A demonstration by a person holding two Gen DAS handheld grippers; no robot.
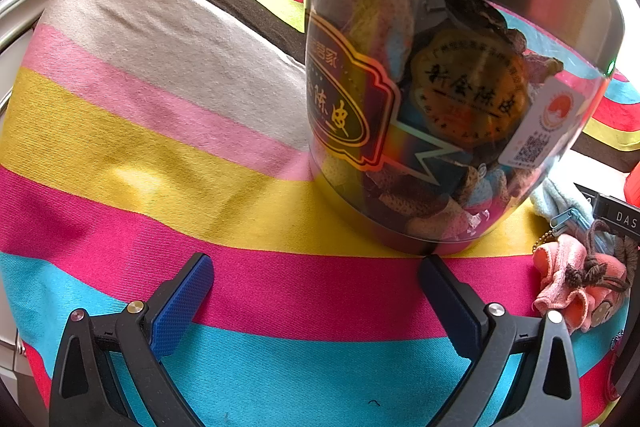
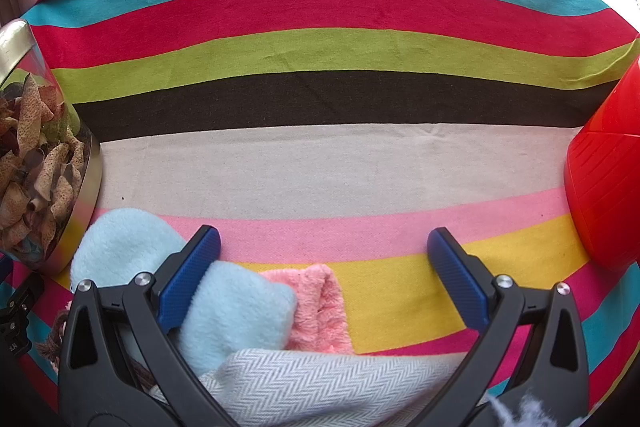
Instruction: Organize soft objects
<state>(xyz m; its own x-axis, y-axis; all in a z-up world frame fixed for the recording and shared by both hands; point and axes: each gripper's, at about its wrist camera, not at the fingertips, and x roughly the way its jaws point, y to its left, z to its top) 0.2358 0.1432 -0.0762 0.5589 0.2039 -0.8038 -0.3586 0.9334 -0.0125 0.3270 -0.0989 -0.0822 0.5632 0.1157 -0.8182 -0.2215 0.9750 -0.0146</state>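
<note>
A: Left gripper (image 1: pixel 316 279): blue-padded jaws spread wide, nothing between them. Sits low over the striped cloth (image 1: pixel 160 131), above its magenta and cyan bands.

B: Right gripper (image 2: pixel 324 251): jaws likewise spread, gripping nothing. Its left finger (image 2: pixel 188 279) lies over a light blue fleece piece (image 2: pixel 232 311); whether they touch, I cannot tell.

A: Item nearest the left gripper: clear jar (image 1: pixel 452 99) with a metal lid and metal base, upright on the yellow band, just beyond the right fingertip. Contents: dried, curled peel. Gold and dark labels with Chinese characters, plus a white tag with a QR code.

B: Same jar (image 2: pixel 44 163) at the left edge of the right wrist view, standing beside the blue fleece.

A: Soft goods, left wrist view: pink plush item (image 1: pixel 576 283) with a brown knotted cord, lying at the right edge of the cloth, near the jar's base. Behind it, a pale blue fleece pouch (image 1: pixel 560 203) with a zipper.

B: Soft goods, right wrist view: pink fuzzy piece (image 2: pixel 320 303) touching the blue fleece, between the fingers. Grey herringbone fabric (image 2: pixel 312 383) overlaps both at the near edge.

A: Further out?

B: Red plastic container (image 2: pixel 608 179), at the right edge of the cloth, well apart from the soft pile.
</note>
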